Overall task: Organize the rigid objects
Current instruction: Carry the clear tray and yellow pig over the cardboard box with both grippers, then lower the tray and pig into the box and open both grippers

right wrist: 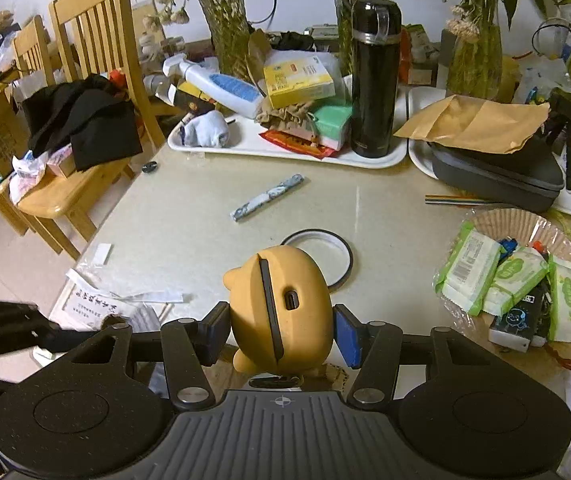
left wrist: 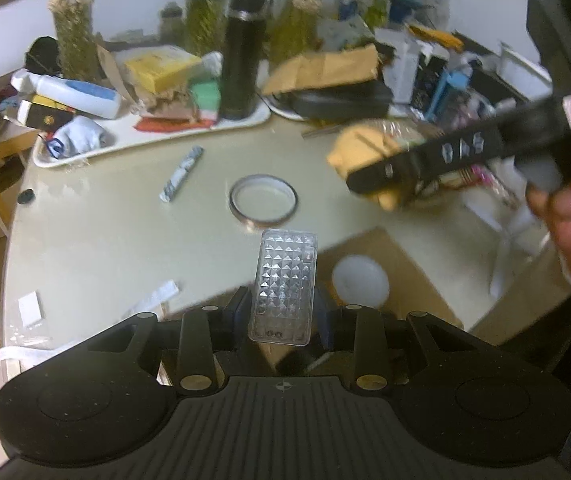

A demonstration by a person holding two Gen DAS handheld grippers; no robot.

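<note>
My left gripper is shut on a clear studded plastic case, held upright above the table's near edge. In the right wrist view my right gripper is shut on a yellow round-eared gadget with a dark slot and a port on its side. That gadget and the other gripper's black arm also show blurred at the right of the left wrist view, with a hand behind. A tape ring and a blue-white wrapped stick lie on the table.
White trays at the back hold a black flask, boxes, a lotion bottle and socks. A dark case under a brown envelope sits back right. A paper plate of wipe packets lies right. Wooden chairs stand left. Papers lie near left.
</note>
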